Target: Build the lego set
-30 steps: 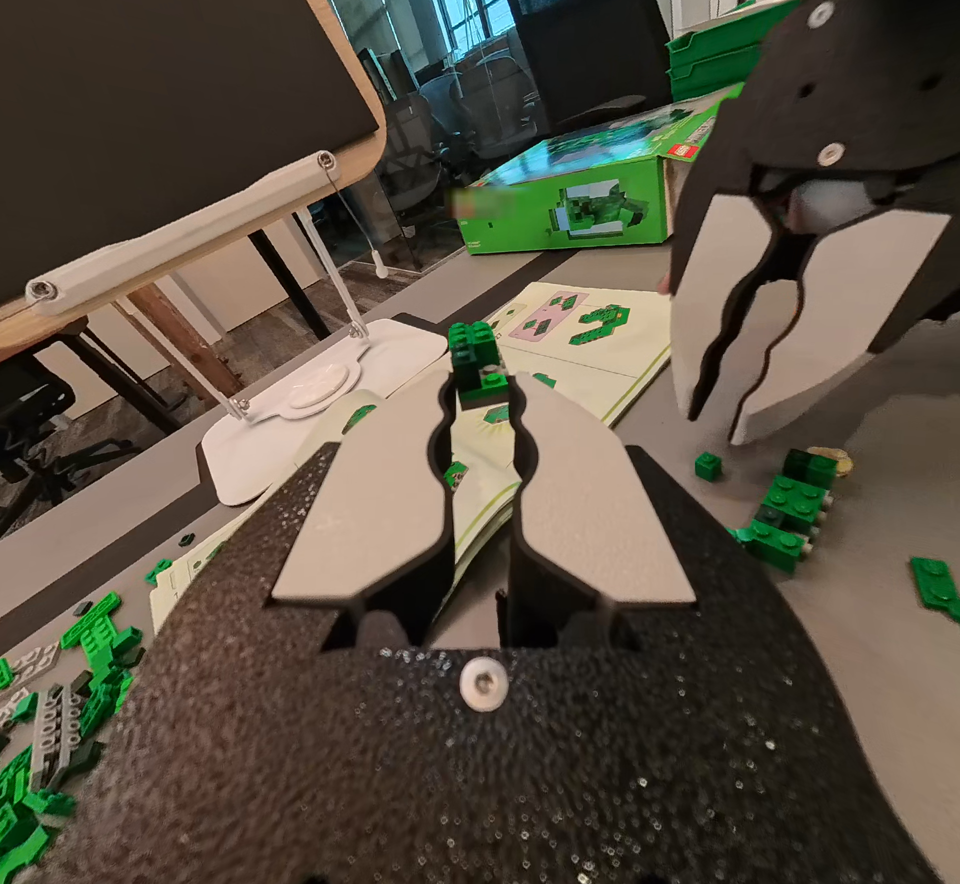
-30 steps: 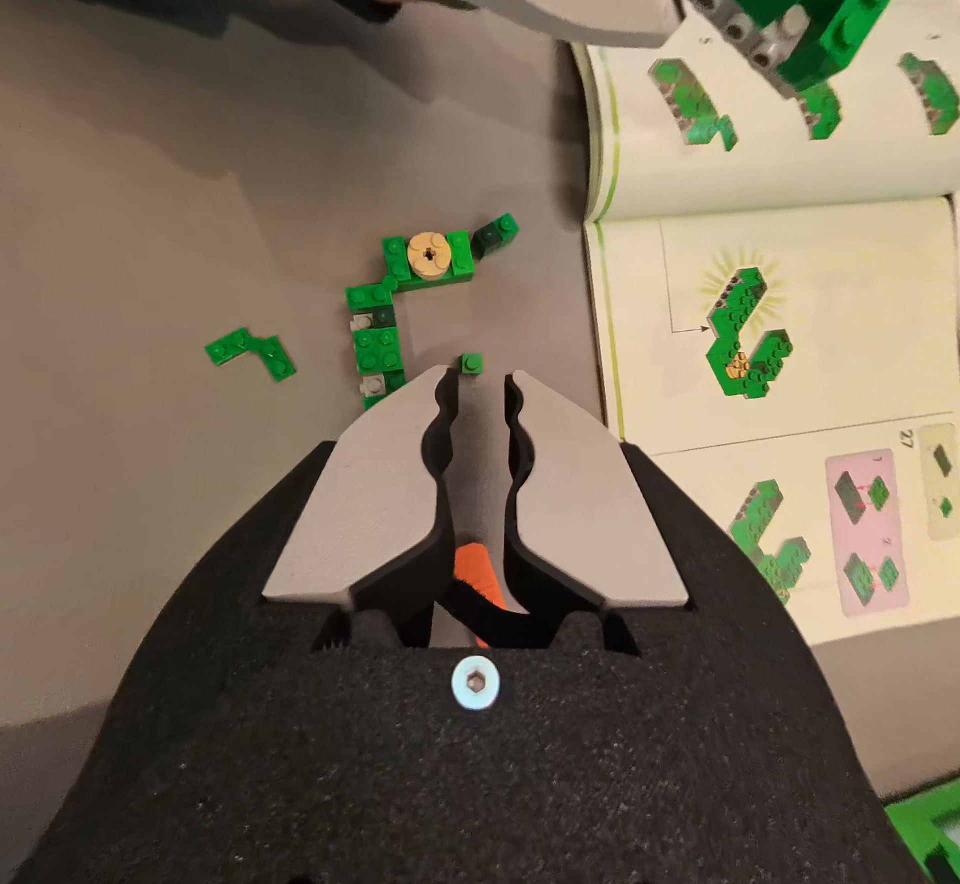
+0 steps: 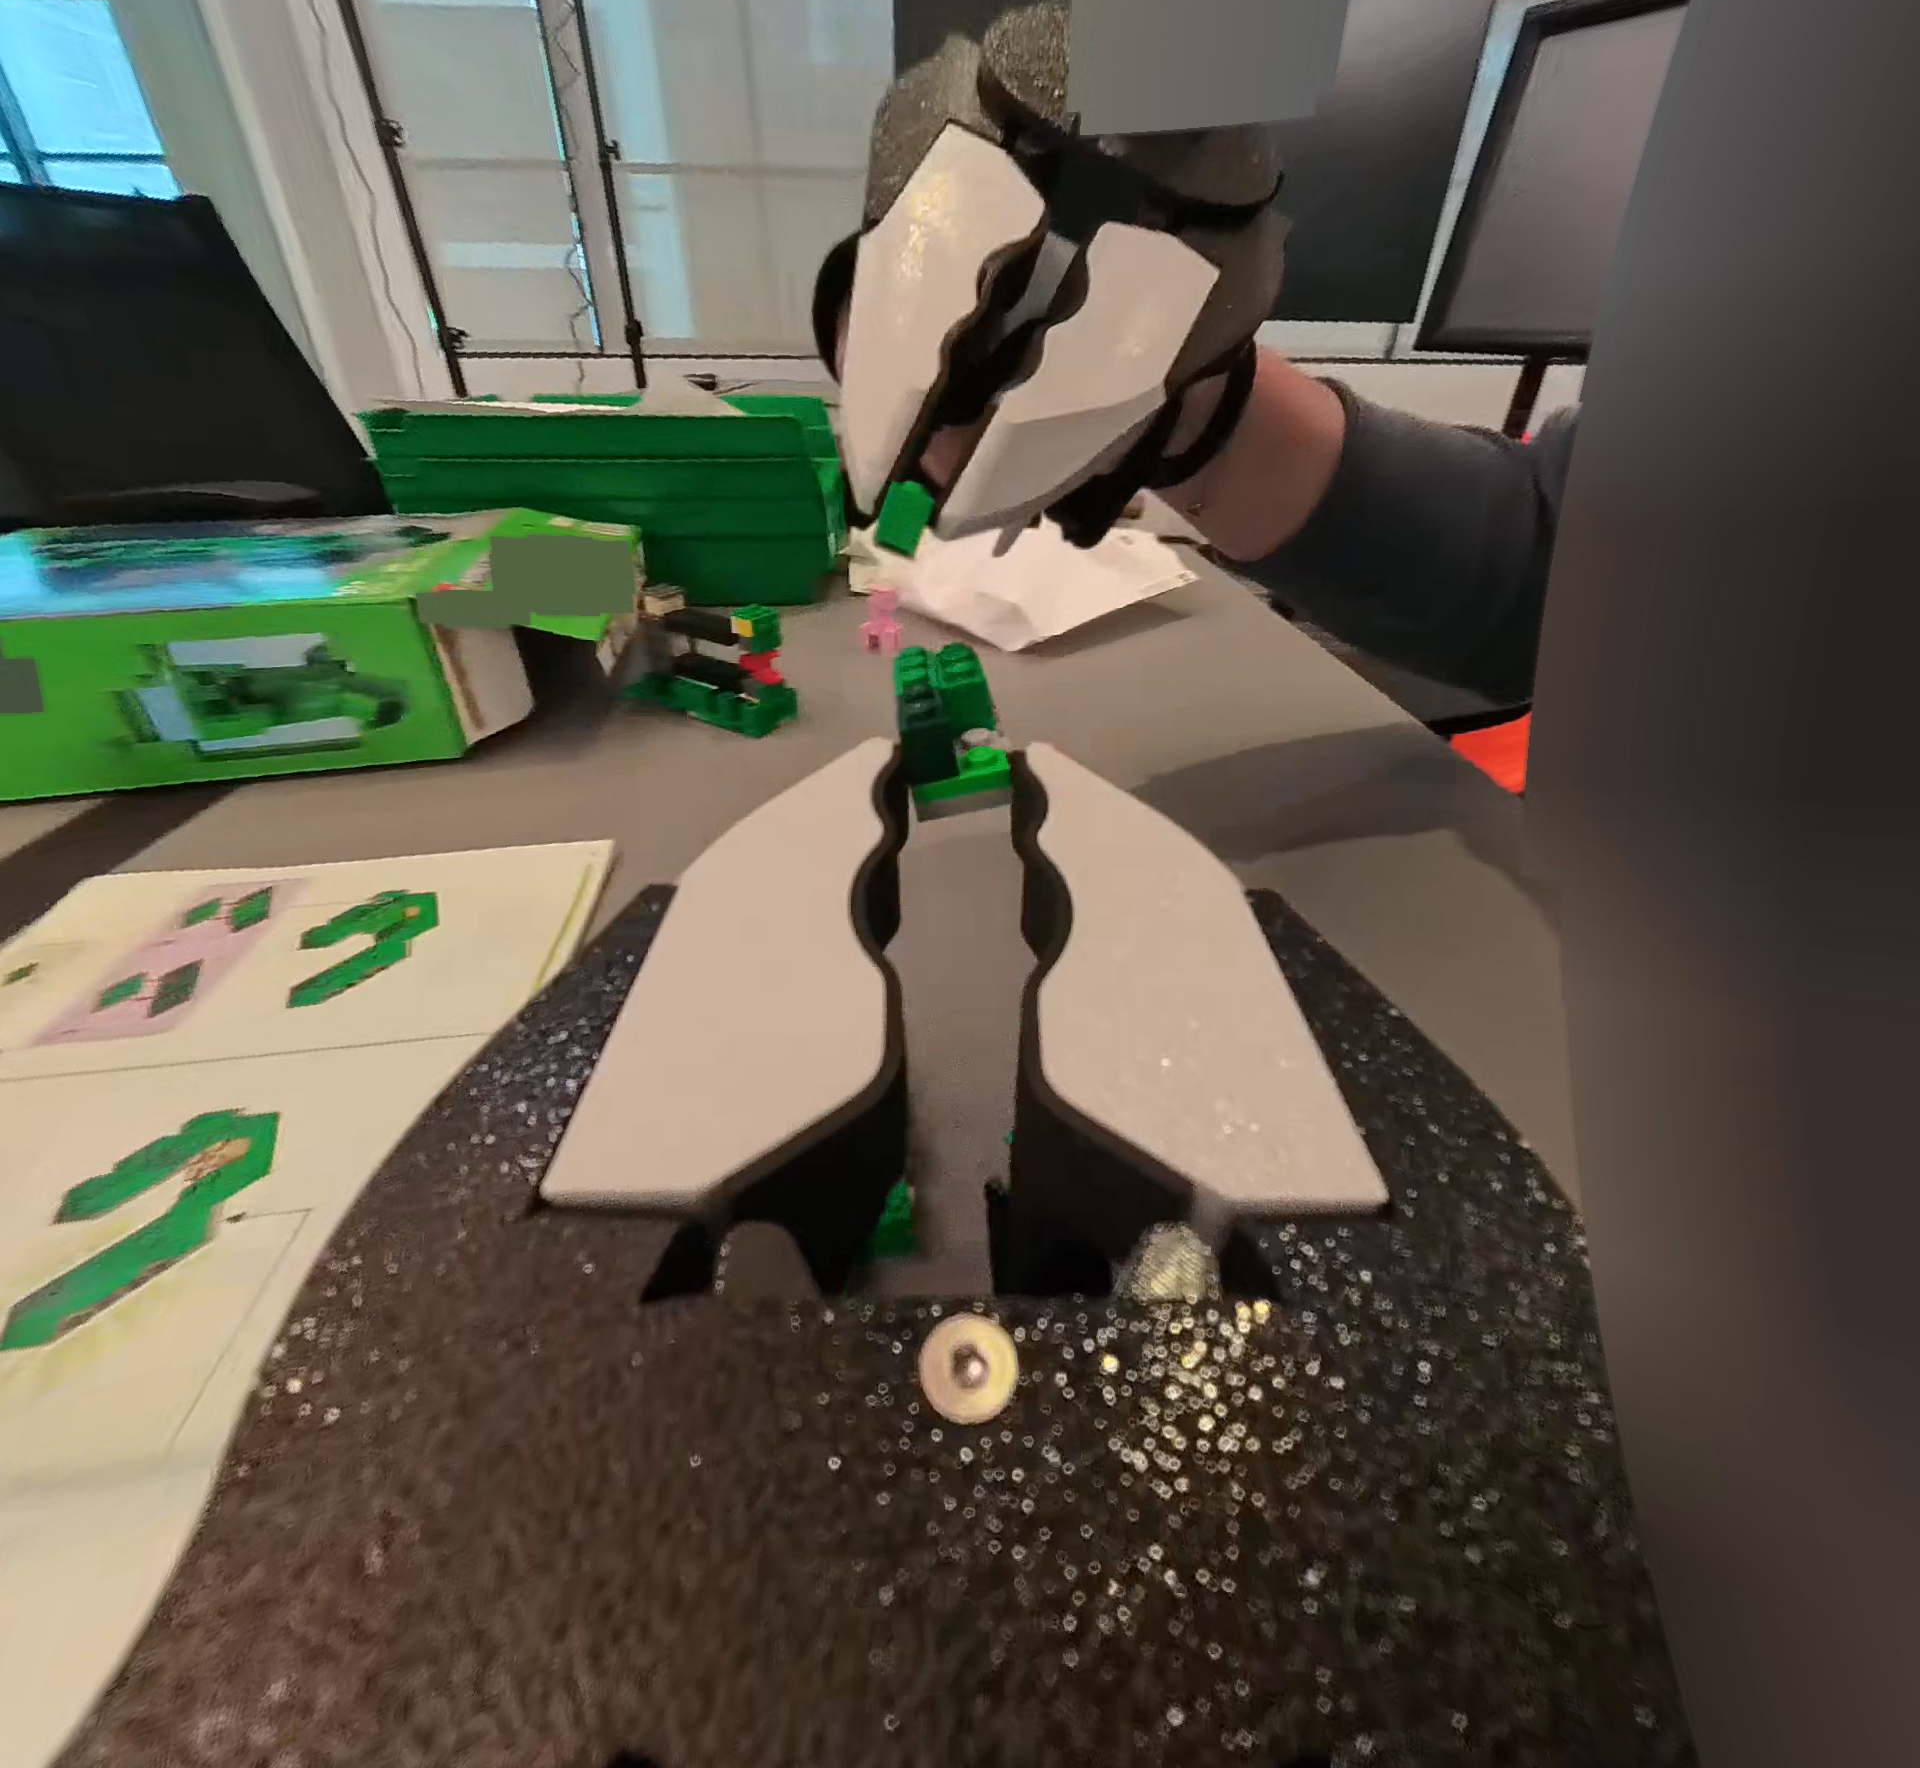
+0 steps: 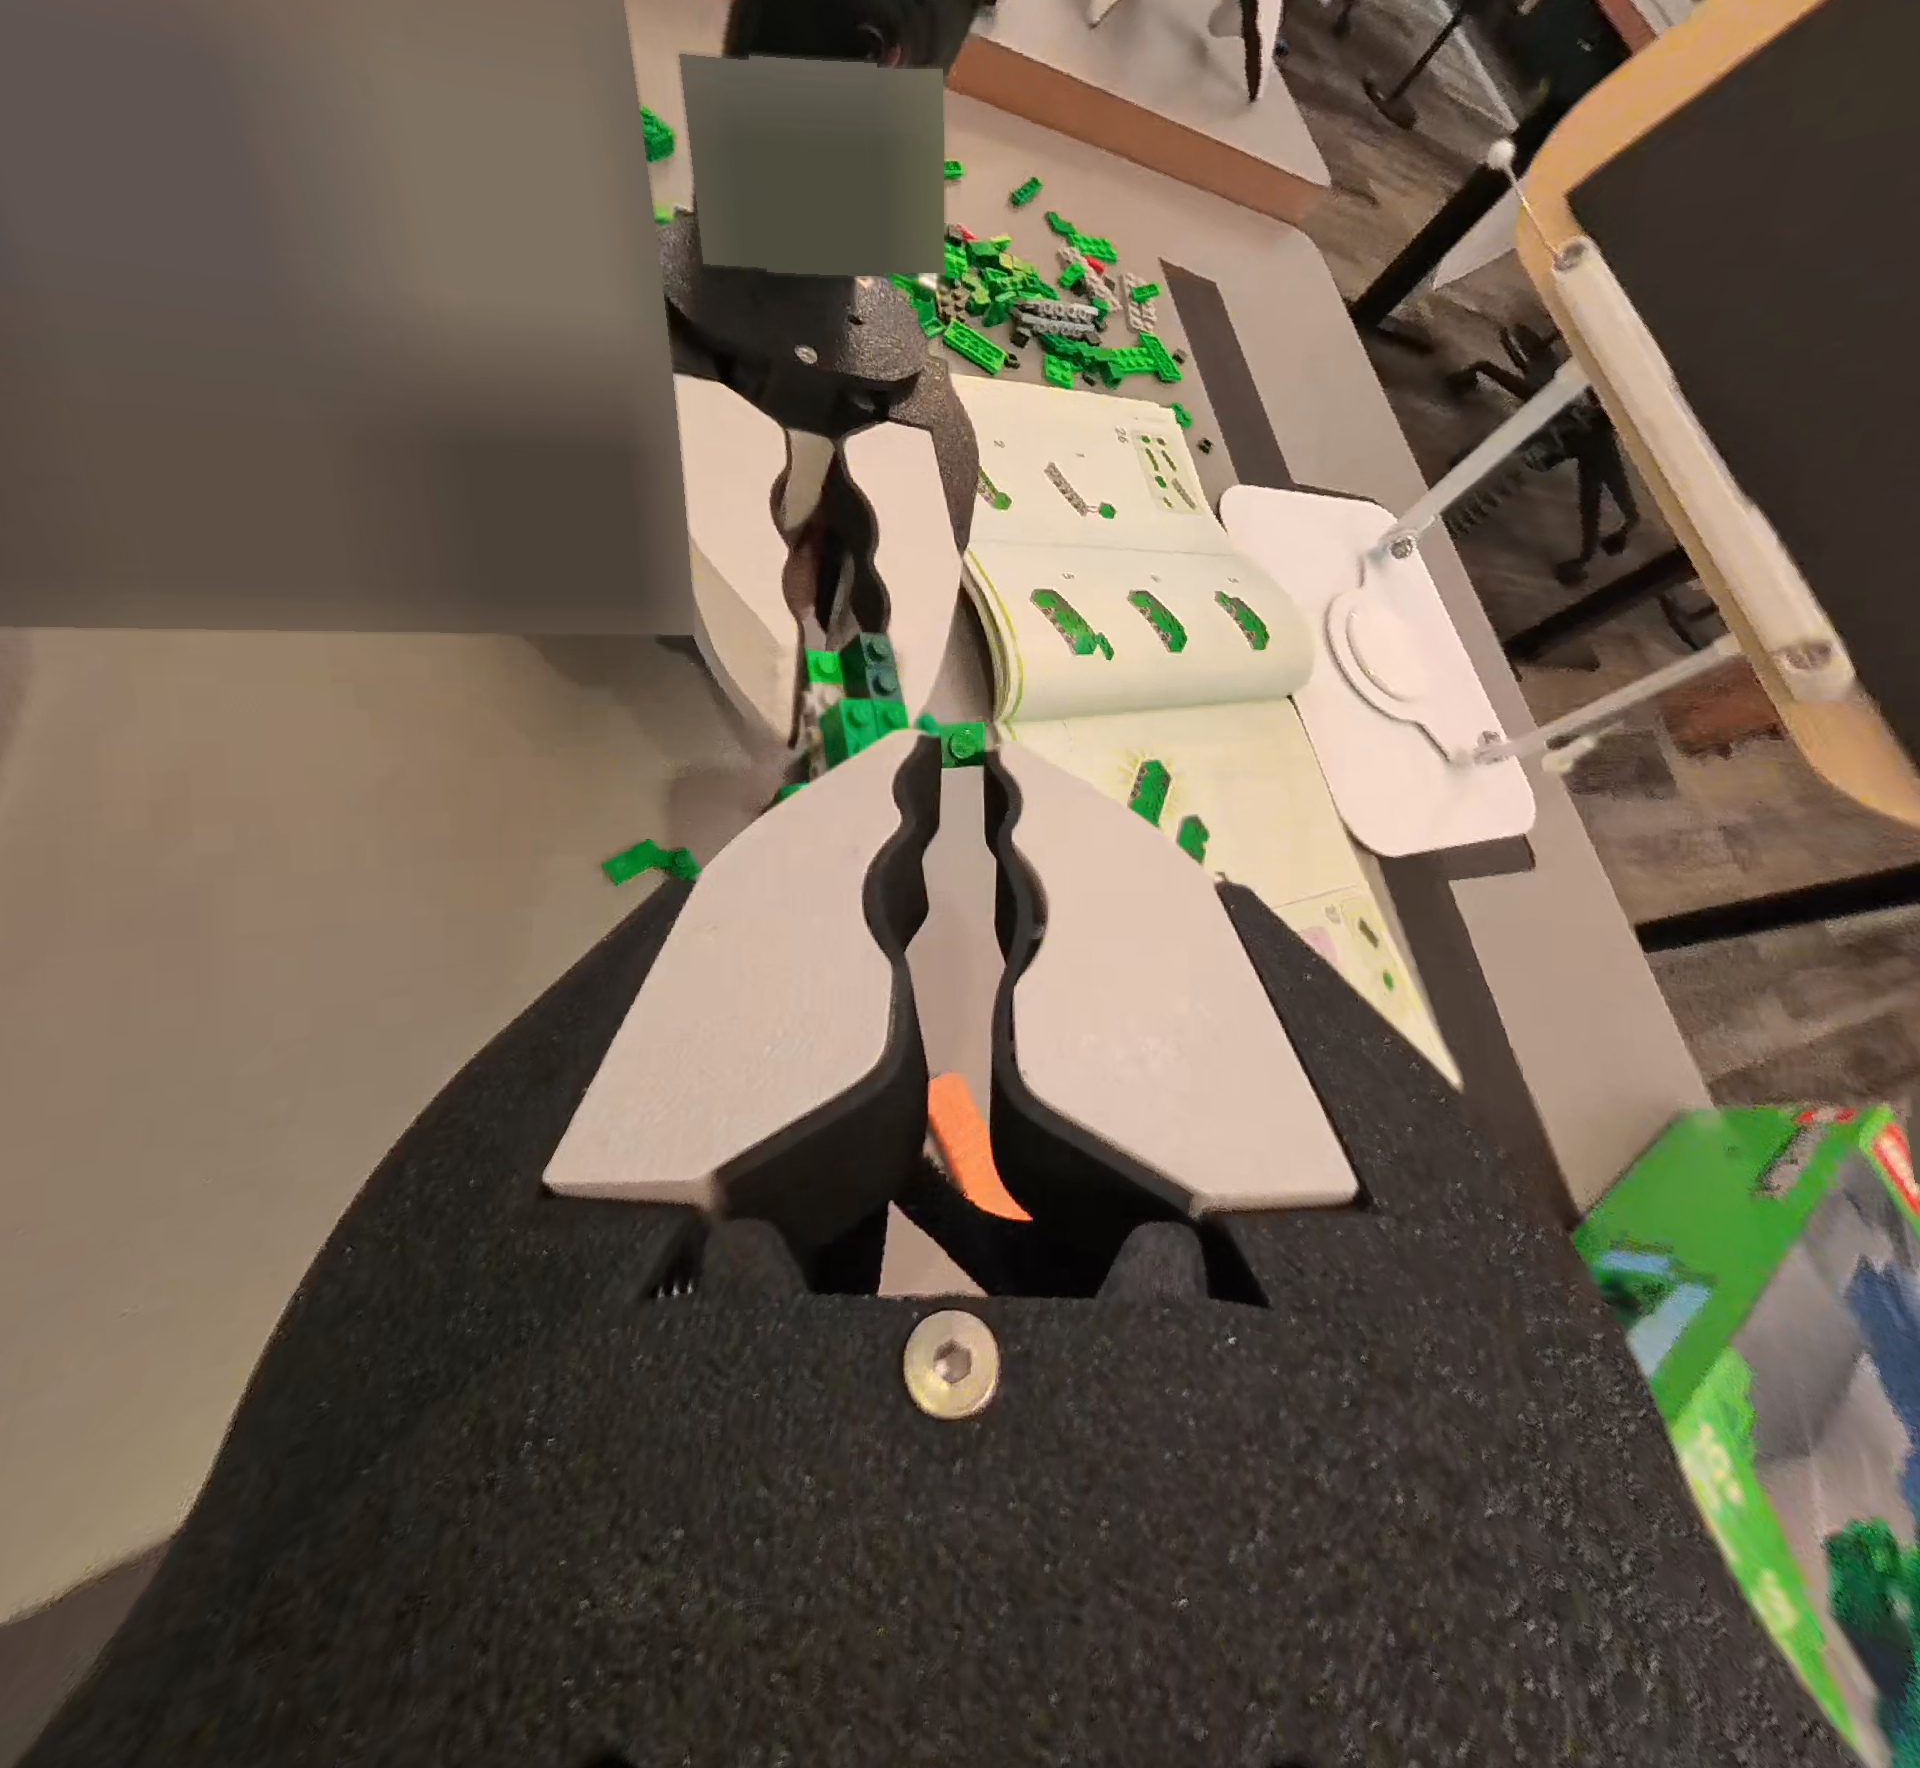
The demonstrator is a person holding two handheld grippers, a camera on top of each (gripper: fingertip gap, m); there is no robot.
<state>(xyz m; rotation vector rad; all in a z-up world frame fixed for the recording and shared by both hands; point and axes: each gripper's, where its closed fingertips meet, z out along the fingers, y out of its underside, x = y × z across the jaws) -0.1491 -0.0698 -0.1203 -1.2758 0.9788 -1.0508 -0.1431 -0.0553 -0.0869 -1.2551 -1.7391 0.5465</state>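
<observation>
My left gripper point(image 3: 956, 764) is shut on a green lego assembly point(image 3: 945, 721) of dark and light bricks and holds it above the grey table. My right gripper point(image 3: 912, 513) hangs above and beyond it, tips down, shut on a small green brick point(image 3: 902, 518). In the right wrist view, my right gripper point(image 4: 958, 747) pinches the small green brick point(image 4: 962, 739) at its tips. The left gripper point(image 4: 847, 700) faces it with the assembly point(image 4: 864, 679) just beyond the brick. I cannot tell whether brick and assembly touch.
An open instruction booklet point(image 3: 260, 991) lies at the left, also in the right wrist view point(image 4: 1143, 596). Behind are a green box point(image 3: 229, 679), a small built model point(image 3: 717, 674) and green trays point(image 3: 623, 471). Loose bricks point(image 4: 1039, 305), a white stand base point(image 4: 1392, 658) and a green plate point(image 4: 644, 861) lie on the table. Between my left fingertips and the green plate point(image 4: 644, 861) there is roughly 11 centimeters.
My right gripper has closed on the small green brick from the table and lifted it. Both grippers have turned to face each other. The left still holds the assembly.
</observation>
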